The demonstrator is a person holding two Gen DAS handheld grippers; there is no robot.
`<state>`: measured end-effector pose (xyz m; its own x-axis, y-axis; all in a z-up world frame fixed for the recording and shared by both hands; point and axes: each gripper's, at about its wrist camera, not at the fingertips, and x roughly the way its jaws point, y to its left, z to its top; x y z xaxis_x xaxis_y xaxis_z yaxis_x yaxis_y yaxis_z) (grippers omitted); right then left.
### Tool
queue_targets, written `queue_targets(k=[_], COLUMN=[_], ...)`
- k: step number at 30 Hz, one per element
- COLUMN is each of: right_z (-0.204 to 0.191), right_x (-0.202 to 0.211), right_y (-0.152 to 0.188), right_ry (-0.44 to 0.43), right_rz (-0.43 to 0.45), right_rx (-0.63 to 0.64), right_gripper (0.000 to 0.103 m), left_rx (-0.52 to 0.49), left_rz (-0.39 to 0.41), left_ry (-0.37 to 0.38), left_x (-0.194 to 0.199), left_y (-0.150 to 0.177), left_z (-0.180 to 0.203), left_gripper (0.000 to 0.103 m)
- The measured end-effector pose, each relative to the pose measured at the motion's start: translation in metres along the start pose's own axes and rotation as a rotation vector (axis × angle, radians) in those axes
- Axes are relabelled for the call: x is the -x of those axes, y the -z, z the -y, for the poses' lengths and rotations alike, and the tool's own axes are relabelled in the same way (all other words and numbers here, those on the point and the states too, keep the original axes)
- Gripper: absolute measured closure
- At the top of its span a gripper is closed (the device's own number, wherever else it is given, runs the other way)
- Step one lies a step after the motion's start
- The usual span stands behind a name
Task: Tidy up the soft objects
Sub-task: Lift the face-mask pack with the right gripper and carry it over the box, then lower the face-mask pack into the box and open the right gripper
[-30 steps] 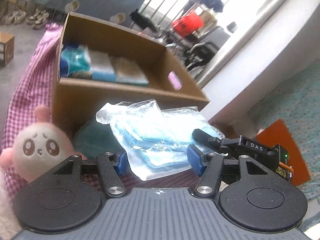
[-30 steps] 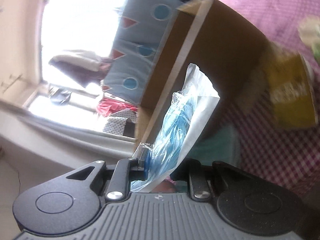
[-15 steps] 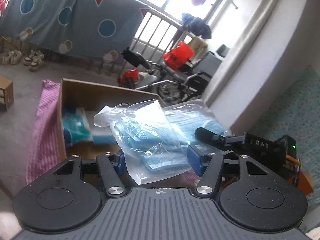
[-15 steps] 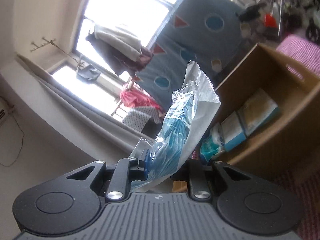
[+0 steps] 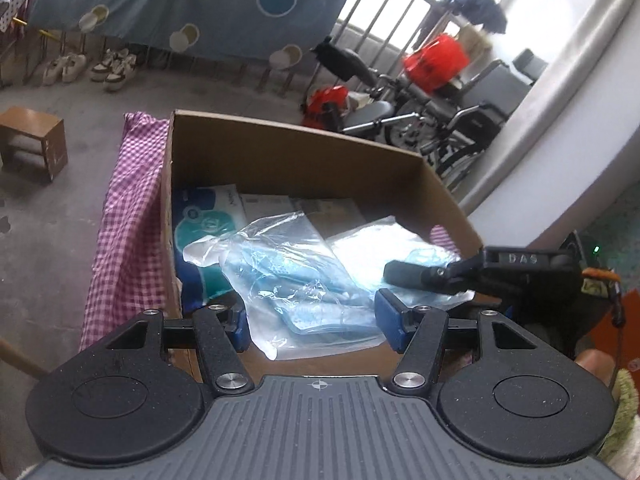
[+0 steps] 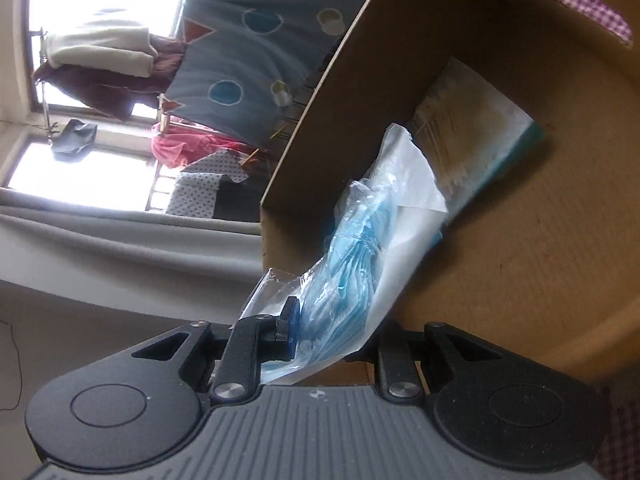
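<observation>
A clear plastic bag of blue face masks (image 5: pixel 304 280) hangs over the open cardboard box (image 5: pixel 288 152). My right gripper (image 6: pixel 332 336) is shut on the bag (image 6: pixel 360 248) and shows in the left wrist view (image 5: pixel 472 272) coming in from the right. My left gripper (image 5: pixel 312 324) has its blue pads either side of the bag's near end; whether they press on it is unclear. Flat soft packs (image 5: pixel 208 220) lie in the box.
The box stands on a pink checked cloth (image 5: pixel 128 216). A small wooden stool (image 5: pixel 32 140) sits on the floor to the left. A wheelchair (image 5: pixel 440 120) and red bags are behind the box. Something green and fluffy (image 5: pixel 624 412) is at the right edge.
Both grippers lifted the mask bag from in front of the box and carried it over the box's opening. The plush toy has left the left wrist view.
</observation>
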<state>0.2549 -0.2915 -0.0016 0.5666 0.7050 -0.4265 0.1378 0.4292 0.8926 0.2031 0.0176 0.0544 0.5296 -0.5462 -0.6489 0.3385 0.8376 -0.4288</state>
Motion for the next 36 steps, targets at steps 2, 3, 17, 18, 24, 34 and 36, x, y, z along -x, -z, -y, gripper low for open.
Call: queue_targets(k=[2, 3, 17, 18, 24, 34, 36], right_z=[-0.001, -0.001, -0.018, -0.019, -0.039, -0.088, -0.091], right_x=[-0.006, -0.009, -0.032, -0.034, -0.023, 0.052, 0.056], right_y=[0.0, -0.001, -0.001, 0.0, 0.003, 0.001, -0.005], right_ry=[0.018, 0.025, 0.353, 0.374, 0.429, 0.459, 0.472], right_rz=[-0.013, -0.019, -0.188, -0.215, -0.259, -0.232, -0.209], right_rx=[-0.013, -0.024, 0.1, 0.11, 0.2, 0.4, 0.427], right_gripper=[0.082, 0.082, 0.031, 0.028, 0.026, 0.006, 0.001], left_rx=[0.002, 0.003, -0.007, -0.009, -0.011, 0.008, 0.011], left_rz=[-0.01, -0.016, -0.005, 0.009, 0.056, 0.112, 0.123], left_ry=[-0.008, -0.012, -0.066, -0.066, -0.058, -0.046, -0.048], left_x=[-0.005, -0.006, 0.013, 0.018, 0.032, 0.047, 0.05], left_y=[-0.001, -0.002, 0.006, 0.007, 0.008, 0.012, 0.015], left_z=[-0.004, -0.005, -0.011, -0.011, -0.013, -0.022, -0.023], left_gripper=[0.043, 0.042, 0.012, 0.012, 0.011, 0.002, 0.001])
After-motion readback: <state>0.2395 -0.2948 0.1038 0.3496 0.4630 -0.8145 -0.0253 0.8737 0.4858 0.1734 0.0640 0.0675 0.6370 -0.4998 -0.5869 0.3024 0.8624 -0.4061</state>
